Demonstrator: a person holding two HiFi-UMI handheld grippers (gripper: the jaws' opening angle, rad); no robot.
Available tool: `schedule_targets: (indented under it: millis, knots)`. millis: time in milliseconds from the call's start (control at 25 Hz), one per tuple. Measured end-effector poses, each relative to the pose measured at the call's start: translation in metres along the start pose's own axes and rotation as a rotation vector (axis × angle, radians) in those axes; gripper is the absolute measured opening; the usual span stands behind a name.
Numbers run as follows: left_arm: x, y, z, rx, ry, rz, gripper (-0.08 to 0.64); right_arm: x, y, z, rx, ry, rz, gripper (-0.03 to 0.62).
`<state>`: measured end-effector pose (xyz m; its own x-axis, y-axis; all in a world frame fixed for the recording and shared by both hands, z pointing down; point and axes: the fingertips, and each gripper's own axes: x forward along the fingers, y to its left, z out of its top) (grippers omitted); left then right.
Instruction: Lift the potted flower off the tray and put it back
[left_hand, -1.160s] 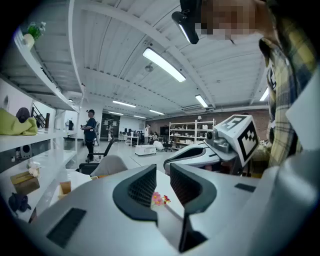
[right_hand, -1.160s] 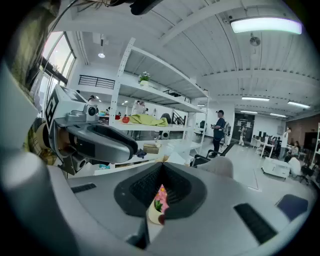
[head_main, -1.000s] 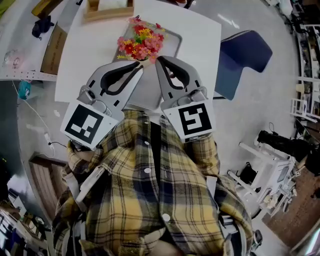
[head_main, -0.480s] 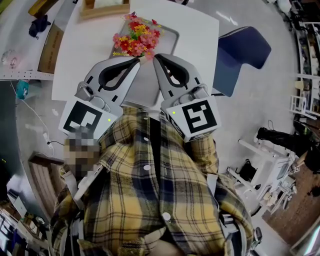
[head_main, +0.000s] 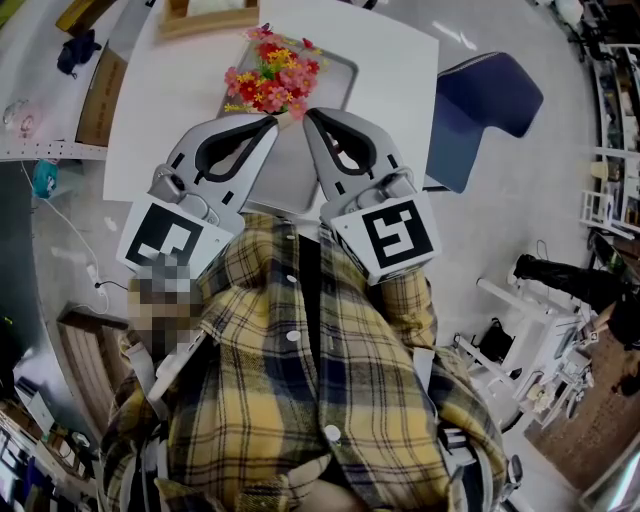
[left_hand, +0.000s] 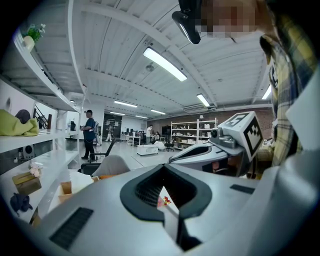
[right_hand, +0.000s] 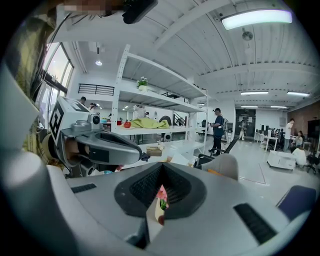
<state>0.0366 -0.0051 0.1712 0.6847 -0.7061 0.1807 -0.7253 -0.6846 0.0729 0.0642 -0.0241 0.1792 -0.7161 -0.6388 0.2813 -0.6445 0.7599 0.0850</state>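
Red-and-yellow potted flower (head_main: 272, 80) sits on the tray (head_main: 343, 78). The left gripper (head_main: 272, 122) and right gripper (head_main: 308, 114), pressed together and empty just near it, likely must spread before lifting.

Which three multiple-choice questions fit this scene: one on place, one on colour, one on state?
1. Where is the potted flower?
A. on the tray on the white table
B. on the floor
C. on a shelf

2. What colour is the chair beside the table?
A. red
B. dark blue
C. green

3. How are the left claw and the right claw?
A. both wide open
B. both shut and empty
C. left holding the pot

1 A: its blossoms rise over the tray.
2 B: the seat is dark blue.
3 B: each gripper view shows jaws together, nothing between.
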Motion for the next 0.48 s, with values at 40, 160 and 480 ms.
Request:
schedule_targets:
  millis: [40,160,480]
  knots:
    - [-0.0003,0.0002,-0.0001,0.000,0.000,0.001,0.008,0.0003,0.0006,0.0002,-0.002,0.000,0.002,-0.003]
    - [-0.0004,-0.0001,-0.0001,0.000,0.002,0.001,0.008,0.0010,0.0020,0.0002,-0.006,0.003,0.010,-0.003]
    - [-0.0007,0.0018,-0.0008,0.006,0.009,-0.002,0.008,0.0057,0.0059,0.0007,-0.014,0.011,0.033,-0.003]
